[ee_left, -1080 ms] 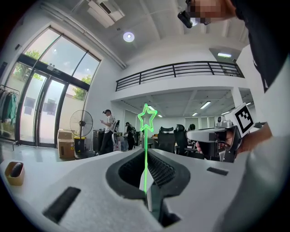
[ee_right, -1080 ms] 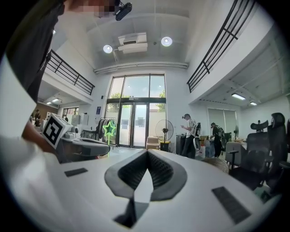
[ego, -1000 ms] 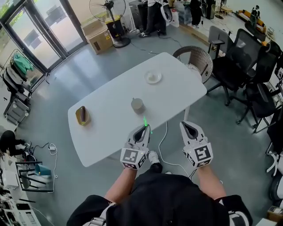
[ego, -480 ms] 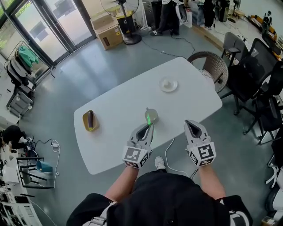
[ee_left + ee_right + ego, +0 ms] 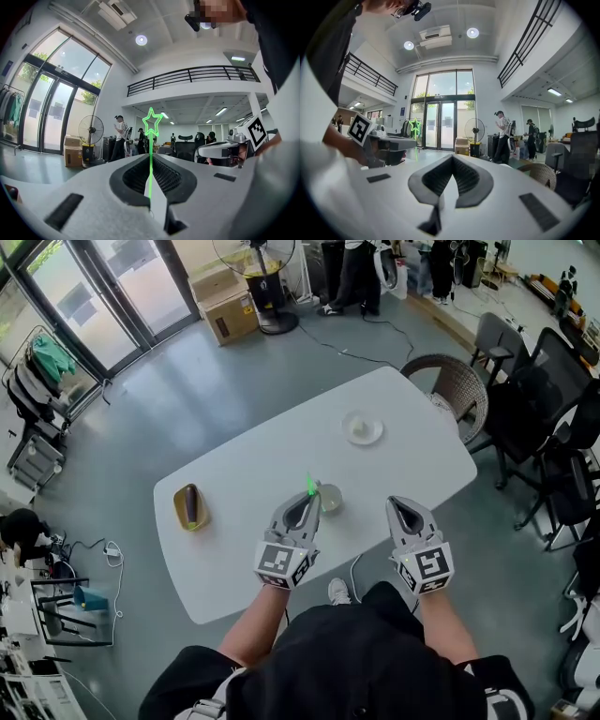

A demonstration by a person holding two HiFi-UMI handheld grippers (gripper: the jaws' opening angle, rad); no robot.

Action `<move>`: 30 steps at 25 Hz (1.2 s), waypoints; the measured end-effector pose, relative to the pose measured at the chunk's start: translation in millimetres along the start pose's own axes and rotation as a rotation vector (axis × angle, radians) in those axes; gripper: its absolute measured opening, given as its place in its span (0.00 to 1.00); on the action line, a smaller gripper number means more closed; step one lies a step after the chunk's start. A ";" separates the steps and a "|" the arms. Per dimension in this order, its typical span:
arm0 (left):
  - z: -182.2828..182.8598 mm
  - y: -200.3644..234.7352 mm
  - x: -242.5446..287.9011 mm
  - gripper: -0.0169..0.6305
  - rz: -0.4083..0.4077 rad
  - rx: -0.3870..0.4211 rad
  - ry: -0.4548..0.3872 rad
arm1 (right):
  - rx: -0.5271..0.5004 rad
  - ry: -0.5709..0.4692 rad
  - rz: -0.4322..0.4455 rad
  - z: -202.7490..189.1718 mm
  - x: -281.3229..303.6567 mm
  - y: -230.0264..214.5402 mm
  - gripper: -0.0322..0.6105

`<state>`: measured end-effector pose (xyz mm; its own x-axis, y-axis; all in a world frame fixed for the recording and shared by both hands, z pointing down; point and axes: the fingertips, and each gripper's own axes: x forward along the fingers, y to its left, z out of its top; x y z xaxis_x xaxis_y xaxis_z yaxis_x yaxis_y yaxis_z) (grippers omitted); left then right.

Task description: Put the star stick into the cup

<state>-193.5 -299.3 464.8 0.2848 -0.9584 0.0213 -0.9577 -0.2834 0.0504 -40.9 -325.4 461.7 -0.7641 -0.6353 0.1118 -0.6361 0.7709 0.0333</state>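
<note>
My left gripper (image 5: 302, 511) is shut on a thin green star stick (image 5: 308, 487), whose star tip rises just left of the grey cup (image 5: 329, 498) standing on the white table (image 5: 244, 484). In the left gripper view the green star stick (image 5: 151, 140) stands upright from the closed jaws of the left gripper (image 5: 152, 185). My right gripper (image 5: 405, 516) hangs over the table's near edge, right of the cup, shut with nothing in it. The right gripper view shows the right gripper (image 5: 449, 176) with its jaws together, plus the left gripper (image 5: 386, 145) and the star stick (image 5: 415, 126) at left.
A white saucer (image 5: 362, 427) holding a small object sits on the table's far right. A yellow dish (image 5: 190, 506) with a dark object lies at the left end. A wicker chair (image 5: 448, 381) and black office chairs (image 5: 553, 399) stand at right. A cable (image 5: 356, 568) runs on the floor below.
Both grippers have moved forward over the table. The star tip has gone from in front of the cup to just left of its rim. The stick stays held.
</note>
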 end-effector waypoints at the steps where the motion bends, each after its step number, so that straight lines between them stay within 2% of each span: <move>1: 0.5 2.5 3.2 0.07 0.000 0.001 -0.001 | 0.003 0.001 0.000 -0.6 3.2 -1.5 0.06; 10: -12.6 13.0 30.6 0.07 0.014 0.004 0.019 | 0.014 0.027 0.050 -16.3 33.0 -11.6 0.06; 14: -29.9 21.5 40.7 0.07 0.058 -0.032 0.054 | 0.008 0.057 0.104 -27.3 49.4 -19.8 0.06; 21: -63.2 43.2 52.4 0.07 0.154 -0.145 0.108 | -0.005 0.107 0.232 -44.3 81.7 -10.9 0.06; 24: -76.8 52.7 53.4 0.07 0.195 -0.222 0.112 | -0.006 0.137 0.272 -55.6 91.2 -8.4 0.06; 28: -93.9 70.6 46.6 0.07 0.246 -0.419 0.046 | -0.003 0.166 0.298 -64.4 100.1 -6.5 0.06; 30: -102.3 76.9 41.5 0.07 0.271 -0.483 0.014 | 0.000 0.180 0.305 -69.5 101.2 -6.7 0.06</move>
<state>-251.1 -357.3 571.7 0.0350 -0.9932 0.1106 -0.8697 0.0243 0.4930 -106.5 -391.6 541.9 -0.8879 -0.3573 0.2898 -0.3813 0.9240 -0.0291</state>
